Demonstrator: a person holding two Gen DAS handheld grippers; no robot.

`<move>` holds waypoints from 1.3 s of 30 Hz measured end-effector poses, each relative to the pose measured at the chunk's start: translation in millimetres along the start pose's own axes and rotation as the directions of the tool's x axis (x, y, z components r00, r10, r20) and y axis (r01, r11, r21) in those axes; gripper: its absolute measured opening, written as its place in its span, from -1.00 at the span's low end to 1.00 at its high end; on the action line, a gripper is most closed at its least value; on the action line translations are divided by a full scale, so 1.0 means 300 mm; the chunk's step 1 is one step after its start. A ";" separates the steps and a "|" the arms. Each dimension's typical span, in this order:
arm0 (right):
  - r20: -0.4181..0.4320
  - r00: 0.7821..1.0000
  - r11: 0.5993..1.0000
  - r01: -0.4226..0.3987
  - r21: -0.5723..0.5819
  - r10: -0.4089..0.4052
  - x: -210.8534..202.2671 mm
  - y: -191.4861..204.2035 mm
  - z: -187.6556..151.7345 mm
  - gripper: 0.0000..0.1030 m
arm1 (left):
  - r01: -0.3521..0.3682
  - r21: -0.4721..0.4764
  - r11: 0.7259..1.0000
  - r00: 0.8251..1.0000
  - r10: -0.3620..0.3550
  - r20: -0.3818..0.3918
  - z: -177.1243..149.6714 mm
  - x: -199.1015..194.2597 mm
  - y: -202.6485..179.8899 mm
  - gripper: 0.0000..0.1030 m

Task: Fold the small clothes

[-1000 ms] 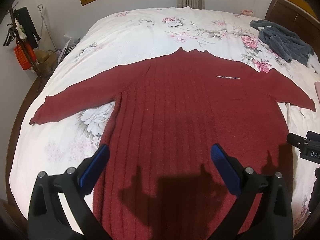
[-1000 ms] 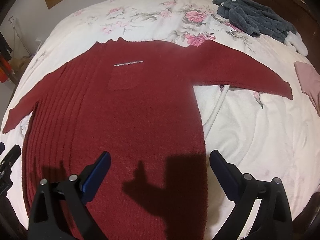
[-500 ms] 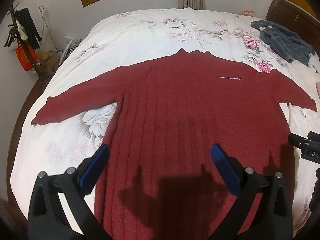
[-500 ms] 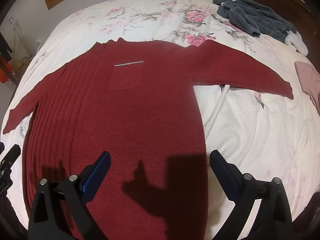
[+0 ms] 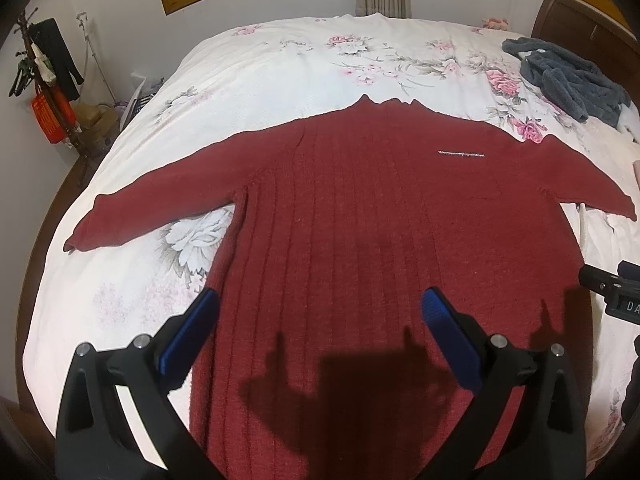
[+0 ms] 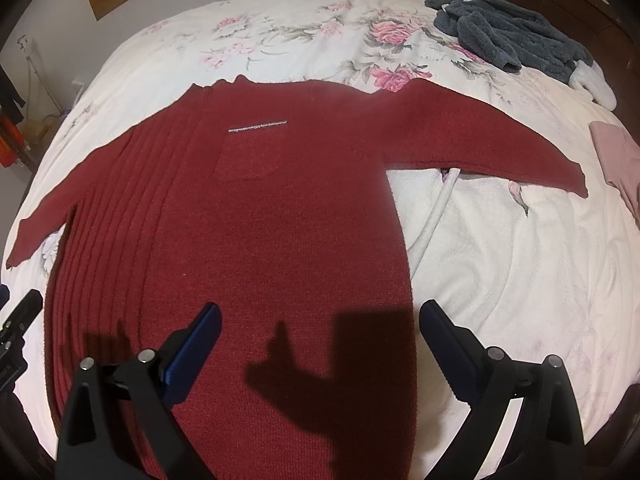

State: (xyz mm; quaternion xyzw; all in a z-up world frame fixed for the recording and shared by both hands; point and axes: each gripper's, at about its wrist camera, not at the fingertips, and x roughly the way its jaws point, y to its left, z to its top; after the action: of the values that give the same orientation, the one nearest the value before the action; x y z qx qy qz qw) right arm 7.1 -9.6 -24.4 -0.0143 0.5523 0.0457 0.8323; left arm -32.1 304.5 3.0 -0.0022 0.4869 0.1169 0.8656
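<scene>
White flowery bed (image 5: 280, 60) fills the room. Left claw (image 5: 320, 320) and right claw (image 6: 320, 328) both hang spread wide, holding nothing, above the near hem of one red sweater (image 5: 380, 220) lying flat, both sleeves out. One grey garment (image 6: 508, 40) sits far right, one pink cloth (image 6: 616, 152) right. Thick knit could slip or bunch if pinched thinly.

"da" on right gripper (image 5: 616, 296)
</scene>
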 end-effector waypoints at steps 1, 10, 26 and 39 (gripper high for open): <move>0.000 1.000 1.000 0.001 0.000 -0.001 0.000 0.002 -0.001 0.93 | 0.000 0.000 1.000 1.000 0.000 0.000 0.000 0.000 0.000 0.94; 0.001 1.000 1.000 0.001 0.001 -0.001 0.002 0.001 -0.001 0.93 | -0.002 0.000 1.000 1.000 0.002 0.000 0.000 0.002 -0.001 0.94; 0.008 1.000 1.000 -0.002 0.001 0.002 0.003 -0.007 -0.002 0.93 | -0.007 0.005 1.000 1.000 0.007 0.002 0.004 0.007 -0.003 0.94; 0.099 0.992 0.975 0.053 0.218 -0.076 0.070 -0.605 0.257 0.93 | 0.083 0.031 0.996 0.996 -0.084 0.037 0.202 0.129 -0.191 0.94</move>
State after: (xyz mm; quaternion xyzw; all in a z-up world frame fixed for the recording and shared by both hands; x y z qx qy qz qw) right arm 102.5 -183.3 -18.5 0.0601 0.5080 -0.0406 0.8583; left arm 49.8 263.5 -4.0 -0.0076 0.4715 0.0736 0.8788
